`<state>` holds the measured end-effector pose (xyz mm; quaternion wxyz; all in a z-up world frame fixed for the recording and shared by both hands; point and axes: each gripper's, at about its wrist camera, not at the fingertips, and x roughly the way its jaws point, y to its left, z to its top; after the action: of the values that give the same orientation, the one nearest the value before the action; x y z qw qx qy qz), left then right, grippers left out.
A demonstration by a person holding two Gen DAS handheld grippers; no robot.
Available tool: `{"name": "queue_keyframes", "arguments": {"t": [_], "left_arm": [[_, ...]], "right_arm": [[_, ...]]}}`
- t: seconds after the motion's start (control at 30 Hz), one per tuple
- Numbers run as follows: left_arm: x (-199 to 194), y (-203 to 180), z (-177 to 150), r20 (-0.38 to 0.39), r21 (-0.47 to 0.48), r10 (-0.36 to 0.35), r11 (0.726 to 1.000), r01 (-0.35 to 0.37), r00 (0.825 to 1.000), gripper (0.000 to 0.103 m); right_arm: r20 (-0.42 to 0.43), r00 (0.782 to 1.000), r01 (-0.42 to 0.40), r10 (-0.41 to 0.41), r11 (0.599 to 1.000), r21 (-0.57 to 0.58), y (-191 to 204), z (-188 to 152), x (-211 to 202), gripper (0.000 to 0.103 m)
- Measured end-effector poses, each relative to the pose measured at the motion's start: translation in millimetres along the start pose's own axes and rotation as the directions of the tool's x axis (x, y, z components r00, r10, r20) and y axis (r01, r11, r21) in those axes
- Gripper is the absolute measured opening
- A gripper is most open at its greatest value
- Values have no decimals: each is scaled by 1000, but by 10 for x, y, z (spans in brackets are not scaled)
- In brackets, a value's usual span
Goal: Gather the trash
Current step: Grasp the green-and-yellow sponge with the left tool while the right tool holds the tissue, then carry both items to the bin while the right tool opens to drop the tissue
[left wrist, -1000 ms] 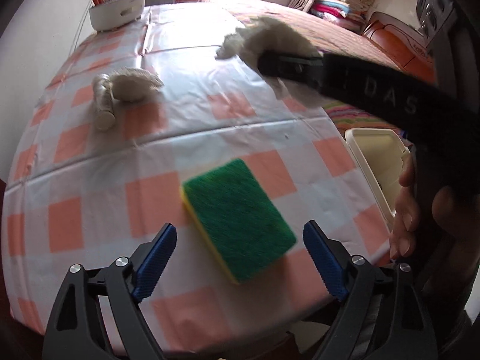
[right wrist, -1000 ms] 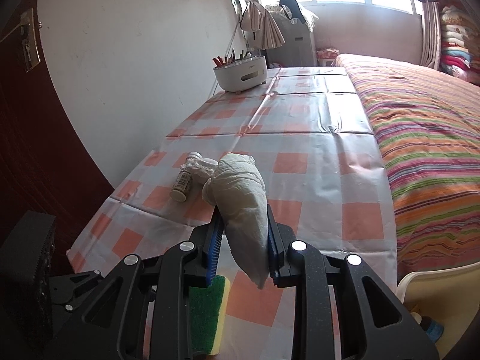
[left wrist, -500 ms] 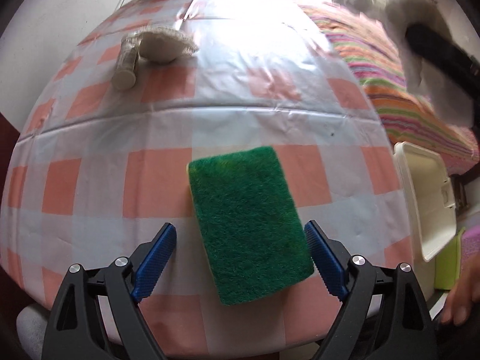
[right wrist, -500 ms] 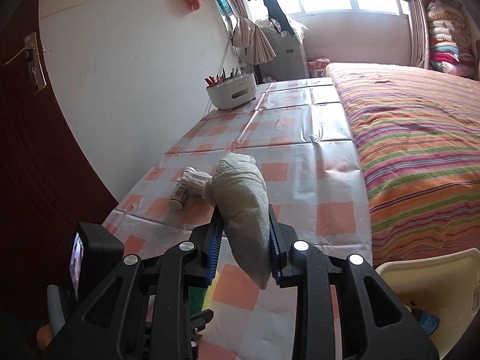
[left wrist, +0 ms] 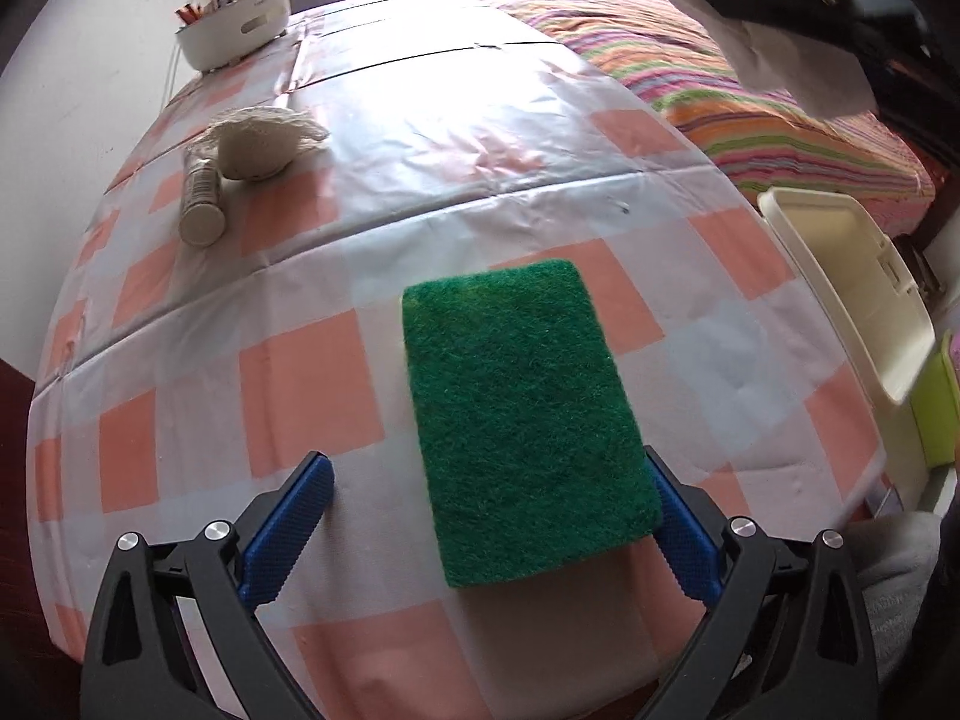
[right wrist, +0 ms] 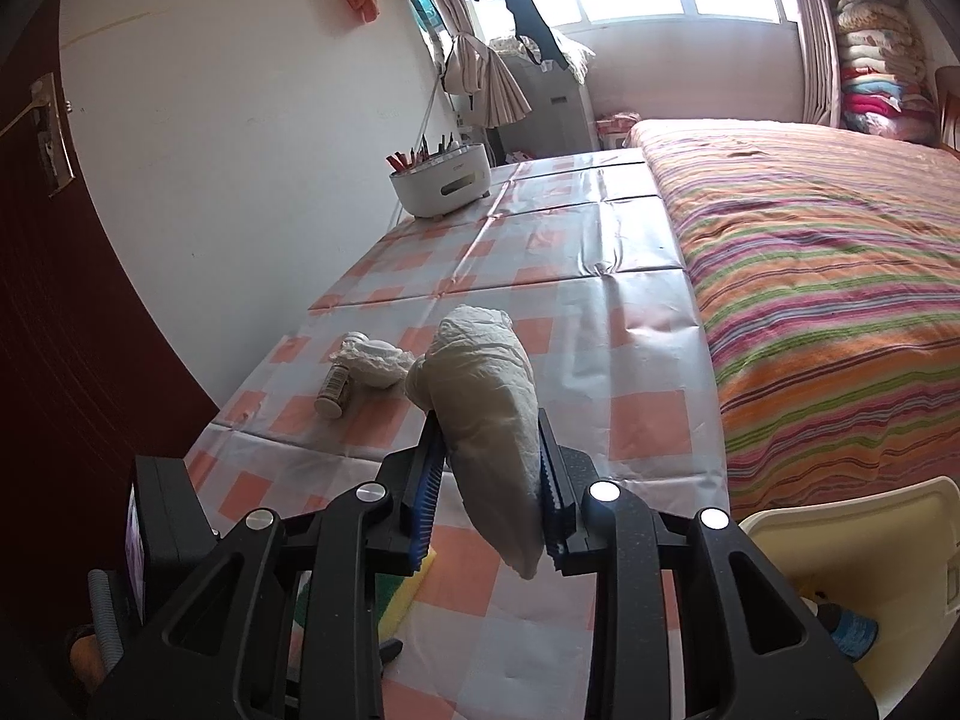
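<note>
1. The sponge (left wrist: 522,420) lies flat on the checked cloth (left wrist: 312,372) near the table's close edge, green side up, yellow underside just showing in my right view (right wrist: 402,594).
2. My left claw (left wrist: 489,531) hangs over it, pointing steeply down. Its jaws have just been opening and stand wide. The sponge's near end sits between them, off-centre: its right edge is close against the right pad, with a clear gap on the left. I judge the pads are not pressing yet.
3. To grip well, I should shift left a touch so the sponge is centred, drop until the pads (left wrist: 288,528) flank its side faces, then close evenly. A sponge gives, so I should squeeze past first contact.
4. My right claw (right wrist: 489,498) is narrow, clamped on a crumpled tissue wad (right wrist: 486,420) held above the table.
5. The bin (left wrist: 840,282), cream, sits just off the table's right edge, lid open; that is where I judge both pieces go. Some items already lie inside (right wrist: 852,624).
6. Further out, a small bottle (left wrist: 201,198) lies on its side touching another wad (left wrist: 258,141); both are left to collect.
7. At the far end stands a white caddy (left wrist: 234,18) of pens, which I would not treat as trash.
</note>
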<state>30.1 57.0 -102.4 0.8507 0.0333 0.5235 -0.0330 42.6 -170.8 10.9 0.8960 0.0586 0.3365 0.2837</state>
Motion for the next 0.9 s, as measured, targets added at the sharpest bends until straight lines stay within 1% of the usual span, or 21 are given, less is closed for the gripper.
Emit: {"name": "queue_keyframes", "arguments": {"t": [0.03,0.07,0.1,0.13,0.17,0.23,0.27,0.37,0.4,0.47,0.53,0.67,0.73,0.83,0.87,0.9], "left_arm": [[-7,-16,42,9,-1,2,1000,-2,1000,84],[-11,3,67,22,-1,4,1000,-3,1000,78],[-22,24,90,30,-3,4,1000,-4,1000,61],[-28,40,121,31,-5,4,1000,-4,1000,55],[-16,56,159,24,-9,-15,1000,16,1000,55],[-28,69,192,42,-9,-62,998,62,997,55],[-29,60,222,46,1,-61,998,61,997,55],[-115,-9,306,123,35,-41,999,37,992,54],[-140,-35,342,138,42,-35,999,30,990,54],[-231,-85,442,182,53,-51,998,42,982,54],[-308,-135,535,218,58,-46,998,34,975,54],[-468,-252,721,290,75,-69,996,49,955,54],[-553,-265,779,331,71,-95,995,76,939,54],[-642,-312,733,391,77,-115,993,92,913,54],[-642,-328,732,406,81,-112,993,87,907,54],[-639,-356,724,414,83,-105,994,78,904,55]], "right_arm": [[0,1000,1,-1,1000,-1,2,-1,5,29],[2,1000,1,-1,1000,0,1,0,3,29],[6,1000,3,-3,1000,1,-17,4,-2,29],[7,1000,4,-4,1000,3,-20,5,1,29],[10,1000,6,-6,1000,7,-38,9,-5,29],[15,1000,12,-12,1000,14,-74,8,-16,29],[17,1000,13,-14,1000,16,-86,5,-20,29],[26,999,22,-23,1000,21,-121,3,-46,29],[31,999,27,-27,999,22,-141,3,-61,29],[45,998,38,-39,999,30,-190,16,-106,29],[60,997,47,-50,998,41,-240,29,-152,29],[108,990,85,-94,993,82,-435,71,-317,29],[126,985,106,-119,989,100,-528,69,-394,29],[138,980,129,-146,984,121,-648,40,-483,29],[142,977,141,-160,981,131,-706,17,-520,29],[143,974,155,-175,978,141,-766,-11,-550,29]]}}
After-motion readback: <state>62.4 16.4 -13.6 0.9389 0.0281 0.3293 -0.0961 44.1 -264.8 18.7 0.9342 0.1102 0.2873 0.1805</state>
